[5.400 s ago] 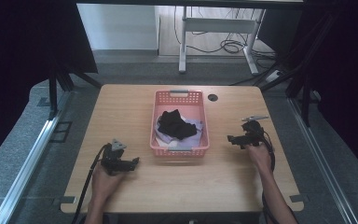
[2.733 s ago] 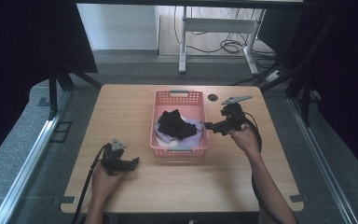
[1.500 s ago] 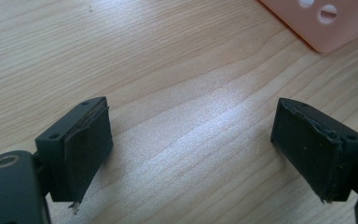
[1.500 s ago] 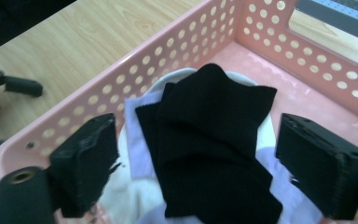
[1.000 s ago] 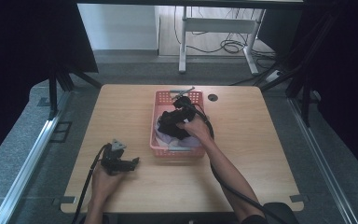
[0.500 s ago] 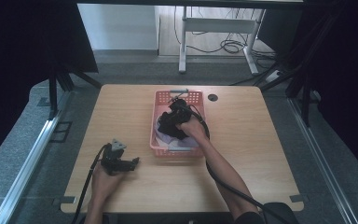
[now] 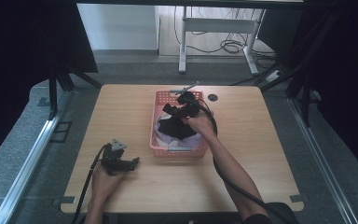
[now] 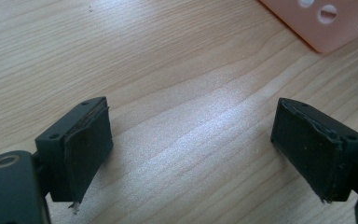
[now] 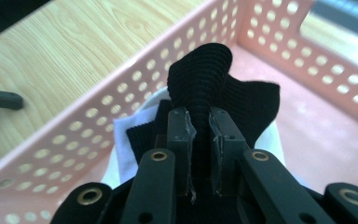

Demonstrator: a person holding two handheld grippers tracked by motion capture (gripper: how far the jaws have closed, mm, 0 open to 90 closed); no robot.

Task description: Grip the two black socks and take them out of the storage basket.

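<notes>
A pink perforated basket point(image 7: 157, 136) stands mid-table and holds black and white cloth pieces. My right gripper point(image 7: 182, 108) is over the basket; its jaws have just been closing and are now shut on a black ribbed cloth point(image 9: 205, 93), which bunches up between the pads point(image 9: 216, 135) in the right gripper view. More black cloth point(image 7: 177, 127) and white cloth point(image 9: 123, 126) lie underneath in the basket point(image 9: 74, 140). My left gripper point(image 7: 133, 163) rests near the table's front left, open, its pads point(image 8: 86, 140) wide apart over bare wood with nothing between them.
A corner of the pink basket point(image 8: 326, 23) shows at the top right of the left gripper view. A dark round cable hole point(image 7: 213, 97) sits in the table behind the basket. A table frame and cables point(image 7: 223, 44) stand on the floor beyond.
The right gripper reached from the table's right side into the basket, its jaws closed on the black cloth and it has lifted a little. The left gripper stayed put.
</notes>
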